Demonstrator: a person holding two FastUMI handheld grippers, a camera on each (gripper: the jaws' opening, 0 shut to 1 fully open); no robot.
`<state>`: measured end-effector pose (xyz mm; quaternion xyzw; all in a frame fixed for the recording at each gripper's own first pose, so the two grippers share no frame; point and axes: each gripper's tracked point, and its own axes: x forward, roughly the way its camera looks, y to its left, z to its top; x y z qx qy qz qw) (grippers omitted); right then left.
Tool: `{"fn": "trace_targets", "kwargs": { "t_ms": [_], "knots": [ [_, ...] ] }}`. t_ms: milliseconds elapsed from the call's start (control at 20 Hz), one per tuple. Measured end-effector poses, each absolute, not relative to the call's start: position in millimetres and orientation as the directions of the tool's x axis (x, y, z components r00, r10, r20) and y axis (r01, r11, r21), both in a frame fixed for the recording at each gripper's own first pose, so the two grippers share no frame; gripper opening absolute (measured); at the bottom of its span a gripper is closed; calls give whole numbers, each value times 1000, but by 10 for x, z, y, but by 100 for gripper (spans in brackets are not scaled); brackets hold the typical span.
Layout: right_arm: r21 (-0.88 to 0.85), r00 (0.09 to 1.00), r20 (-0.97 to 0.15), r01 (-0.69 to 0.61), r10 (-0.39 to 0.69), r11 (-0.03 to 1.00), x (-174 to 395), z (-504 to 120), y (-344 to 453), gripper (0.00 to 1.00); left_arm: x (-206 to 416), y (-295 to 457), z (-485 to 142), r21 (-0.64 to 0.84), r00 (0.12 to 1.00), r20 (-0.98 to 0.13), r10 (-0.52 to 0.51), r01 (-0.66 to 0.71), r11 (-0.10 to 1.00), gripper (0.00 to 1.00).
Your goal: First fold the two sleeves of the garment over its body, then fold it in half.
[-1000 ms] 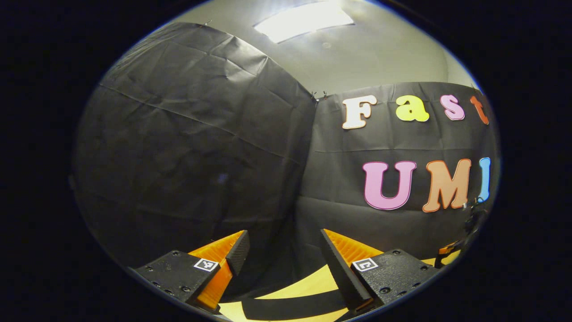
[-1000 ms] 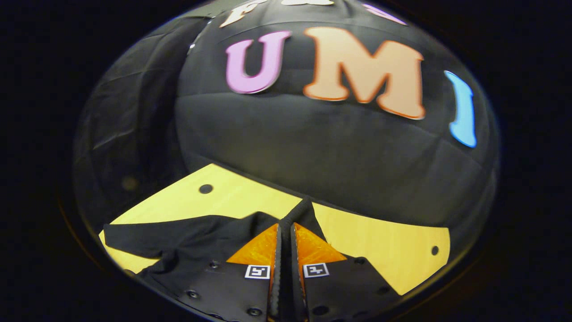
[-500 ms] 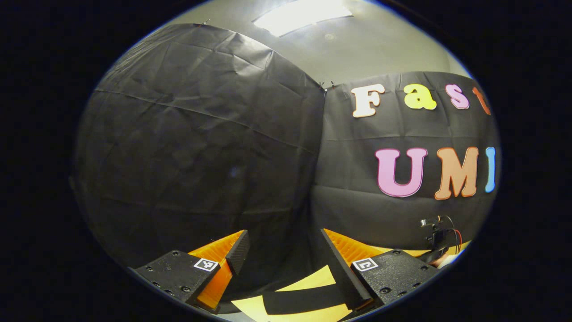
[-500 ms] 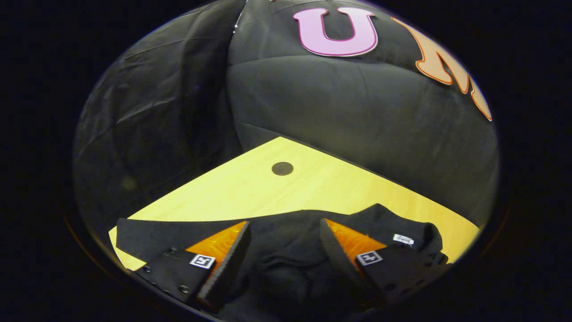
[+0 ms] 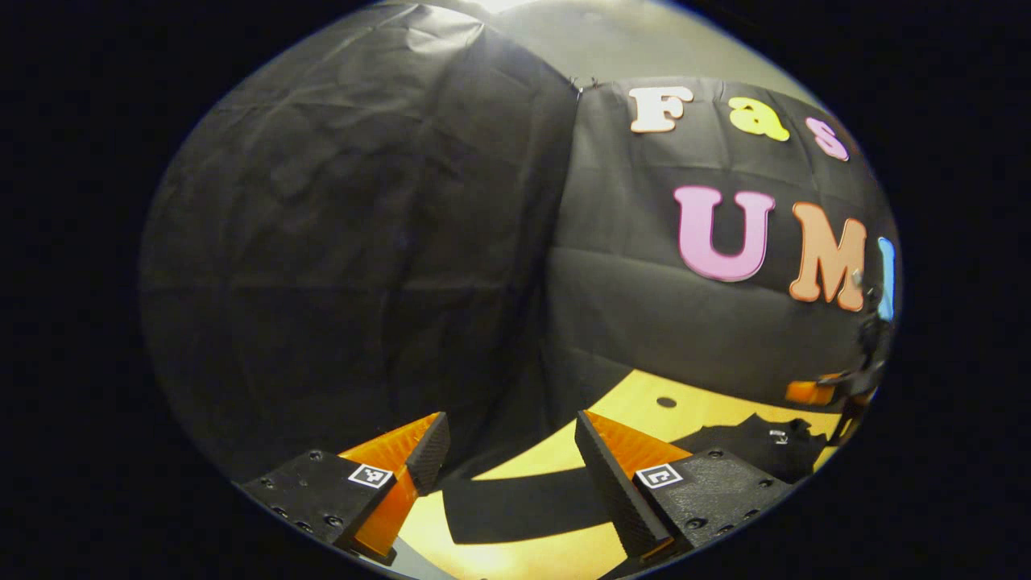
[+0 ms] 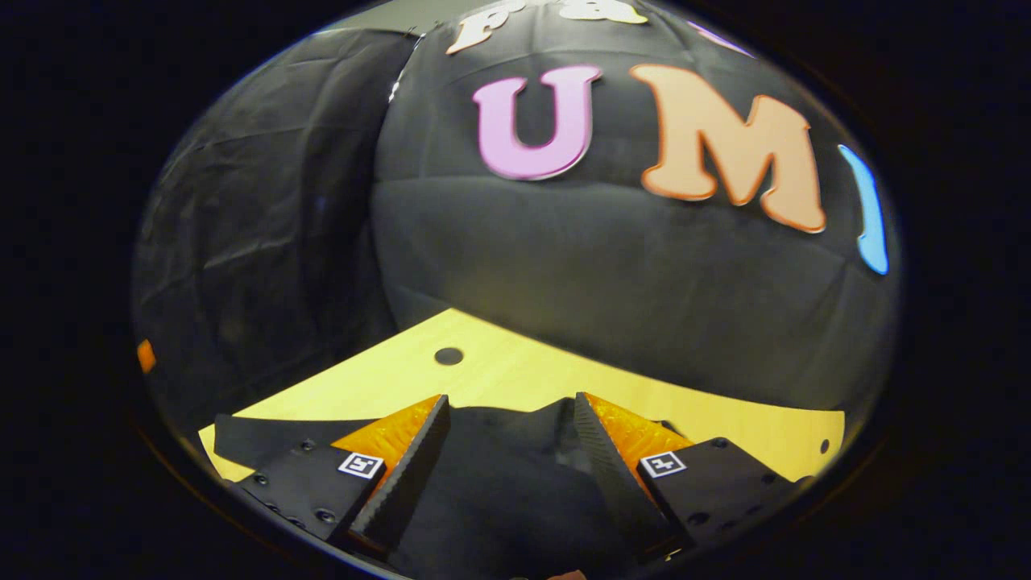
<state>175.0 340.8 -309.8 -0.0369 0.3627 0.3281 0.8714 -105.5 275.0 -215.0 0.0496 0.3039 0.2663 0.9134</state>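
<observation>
the left gripper (image 5: pixel 507 451) hangs released above the table's (image 5: pixel 636 395) left edge, over a flat sleeve (image 5: pixel 523 503). the right gripper (image 6: pixel 507 439) gapes, gripping nothing, above the black garment (image 6: pixel 491 491) spread across the table's near edge.

Black cloth walls (image 5: pixel 354 242) hang all around and meet at a corner, with wrinkles in the cloth. Above them is a pale ceiling (image 5: pixel 612 40). Below is a yellow wooden table (image 6: pixel 515 374) with a small dark round hole (image 6: pixel 449 355) in it.
</observation>
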Motion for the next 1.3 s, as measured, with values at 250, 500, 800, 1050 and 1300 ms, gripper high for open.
{"fn": "trace_targets", "kwargs": {
  "t_ms": [250,500,800,1050,1300],
  "knots": [
    [147,659,-576,-499,484,854,1746,-2426,2459,100,-1306,2821,-3270,319,485,-709,511,-425,847,94],
    [127,761,-546,-338,350,933,1600,-2030,1509,100,-1416,2889,-3525,367,296,-808,510,-425,828,96],
    [131,829,-517,-170,213,977,1327,-1734,715,97,-1070,2873,-3166,380,352,-765,540,-431,818,95],
    [83,824,-549,-117,143,990,1148,-1738,352,98,-1053,2748,-3389,338,371,-796,479,-384,859,79],
    [81,825,-556,-65,100,995,1049,-1713,100,98,-932,2558,-3419,352,364,-814,454,-313,882,11]
  ]
}}
